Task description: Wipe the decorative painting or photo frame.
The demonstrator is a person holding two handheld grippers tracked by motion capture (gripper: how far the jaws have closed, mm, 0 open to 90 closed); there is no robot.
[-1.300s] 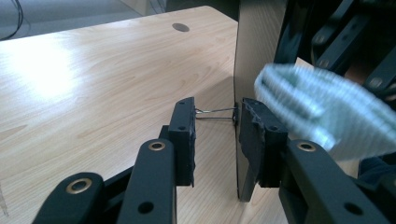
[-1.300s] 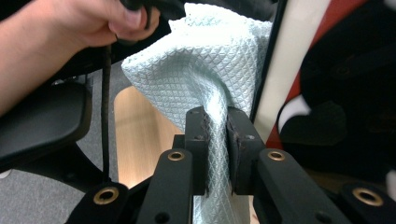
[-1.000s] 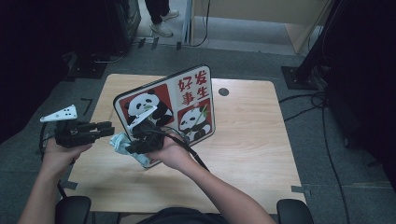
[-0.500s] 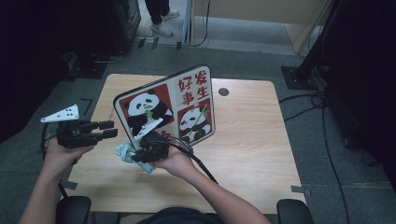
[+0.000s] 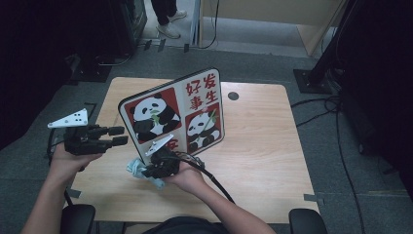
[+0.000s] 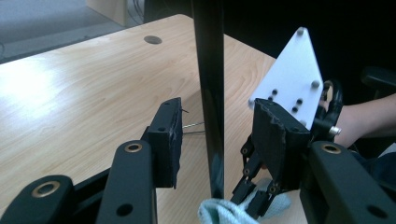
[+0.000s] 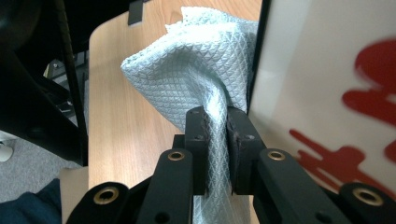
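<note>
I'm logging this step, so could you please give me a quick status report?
Left gripper open, jaws either side of the panda board's edge. Right gripper shut on the light-blue cloth, at the board's lower left corner. Nothing in the way.

i see a light wooden table (image 5: 263, 146) with a round cable hole (image 5: 233, 96) near its far edge — on it stands a panda sign board (image 5: 175, 114), tilted.
</note>
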